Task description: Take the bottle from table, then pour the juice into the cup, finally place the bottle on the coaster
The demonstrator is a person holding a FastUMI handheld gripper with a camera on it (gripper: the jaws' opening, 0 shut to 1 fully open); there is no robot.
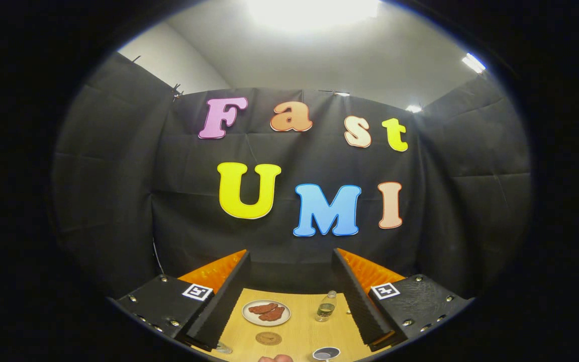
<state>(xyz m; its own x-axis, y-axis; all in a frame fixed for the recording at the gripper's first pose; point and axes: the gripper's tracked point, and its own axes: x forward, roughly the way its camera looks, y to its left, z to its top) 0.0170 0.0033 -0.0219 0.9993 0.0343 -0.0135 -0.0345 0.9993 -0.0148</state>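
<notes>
**Fingers wide apart above the surface, bottle standing untouched**

Gripper view: the gripper (292,296) looks forward over a light wooden surface (299,329), with the booth's black cloth wall beyond it. Its two fingers (219,306) are spread wide, one at each side of the surface, and they hold nothing; the whole layout lies in the open gap between them.

The bottle (325,306) stands upright on the surface, close to the inner face of the right finger but apart from it. It is clear, with a pale cap, and some yellowish juice sits in its lower part.

Left of the bottle is a white plate (266,312) carrying two reddish-brown pieces of food (268,311). The plate and the bottle are apart, with bare wood between them.

Nearer the camera than the plate lies a round brown coaster (268,338), flat on the wood and with nothing on it.

The cup (325,354) sits nearer still, on the same side as the bottle, well apart from it. It has a pale rim and a dark inside; whether it holds any liquid cannot be told.

A small part of a hand (275,358) shows at the near edge of the surface, between the coaster and the cup
</notes>
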